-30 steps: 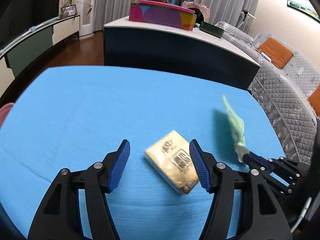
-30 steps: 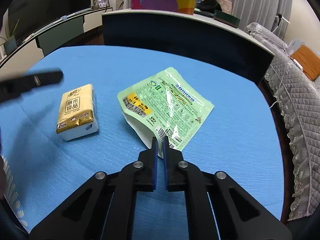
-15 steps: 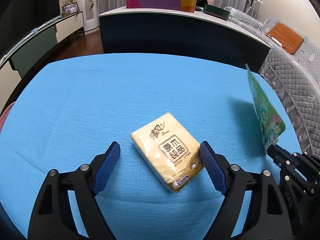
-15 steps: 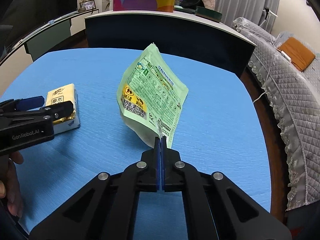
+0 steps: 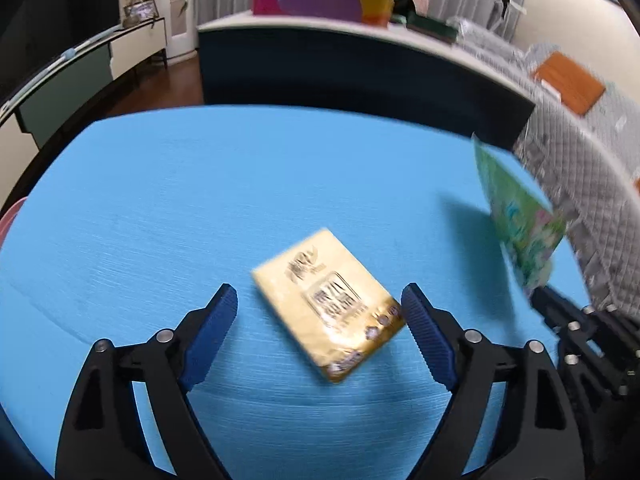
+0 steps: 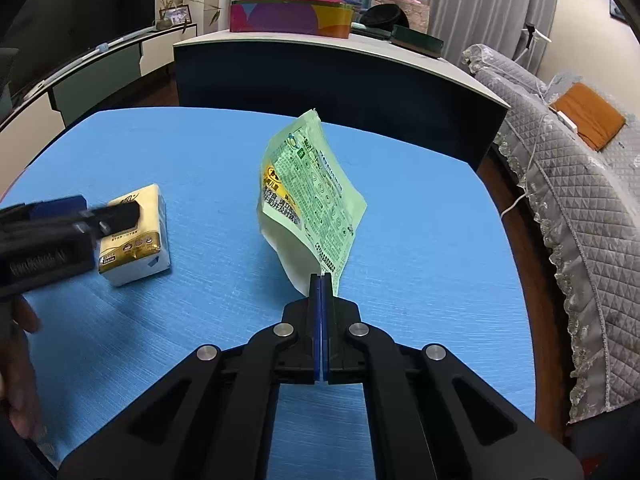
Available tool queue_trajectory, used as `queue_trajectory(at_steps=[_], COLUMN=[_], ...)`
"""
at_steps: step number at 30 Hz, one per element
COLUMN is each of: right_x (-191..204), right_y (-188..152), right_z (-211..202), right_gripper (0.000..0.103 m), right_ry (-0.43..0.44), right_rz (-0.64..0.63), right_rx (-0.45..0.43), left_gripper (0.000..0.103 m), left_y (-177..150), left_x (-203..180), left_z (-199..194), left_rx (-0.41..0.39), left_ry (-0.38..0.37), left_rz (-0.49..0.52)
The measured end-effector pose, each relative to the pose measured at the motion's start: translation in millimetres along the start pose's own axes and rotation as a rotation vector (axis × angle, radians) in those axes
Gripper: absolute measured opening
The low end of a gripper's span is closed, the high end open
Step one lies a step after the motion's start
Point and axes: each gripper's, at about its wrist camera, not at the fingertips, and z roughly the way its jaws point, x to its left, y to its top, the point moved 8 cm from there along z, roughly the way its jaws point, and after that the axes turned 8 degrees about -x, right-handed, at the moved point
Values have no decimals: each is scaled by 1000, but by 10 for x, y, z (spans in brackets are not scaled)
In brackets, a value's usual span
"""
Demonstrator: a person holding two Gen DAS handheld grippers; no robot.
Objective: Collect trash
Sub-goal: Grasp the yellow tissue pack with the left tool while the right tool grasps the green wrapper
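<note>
A yellow tissue pack (image 5: 330, 306) lies on the blue table (image 5: 200, 200), between the wide-open blue pads of my left gripper (image 5: 320, 320); the pads do not touch it. It also shows in the right wrist view (image 6: 136, 236) with the left gripper (image 6: 60, 232) over it. My right gripper (image 6: 321, 284) is shut on the corner of a green snack bag (image 6: 312, 196) and holds it upright above the table. The bag also shows in the left wrist view (image 5: 520, 224) at the right.
A dark counter (image 6: 340, 72) with a colourful box (image 6: 292, 16) stands behind the table. A grey quilted sofa (image 6: 580, 152) is to the right. A pink rim (image 5: 10, 216) shows at the table's left edge.
My right gripper has closed on the green bag and lifted it off the table to stand upright. My left gripper has opened wider around the tissue pack.
</note>
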Motion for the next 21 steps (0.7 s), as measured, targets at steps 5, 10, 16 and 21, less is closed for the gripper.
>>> queue_trajectory(at_steps=[5,10,16,21], right_x=[-61,-85,0,43], right_y=[-30,-32,21,7], right_z=[-42,-58,-101,-129], right_gripper=[0,0,0,0], right_ry=[-8,-10,3,7], right_rz=[2,4,-6,-11], right_rx=[3,2,-13,-11], left_gripper=[82,72,73,73], left_y=[12,29,64,-8], left_x=[14,13,195,132], left_z=[38,47,-11,116], left_rx=[-10,1,-12,35], left_ry=[35,10,78,70], left_rz=[2,16,-14,26])
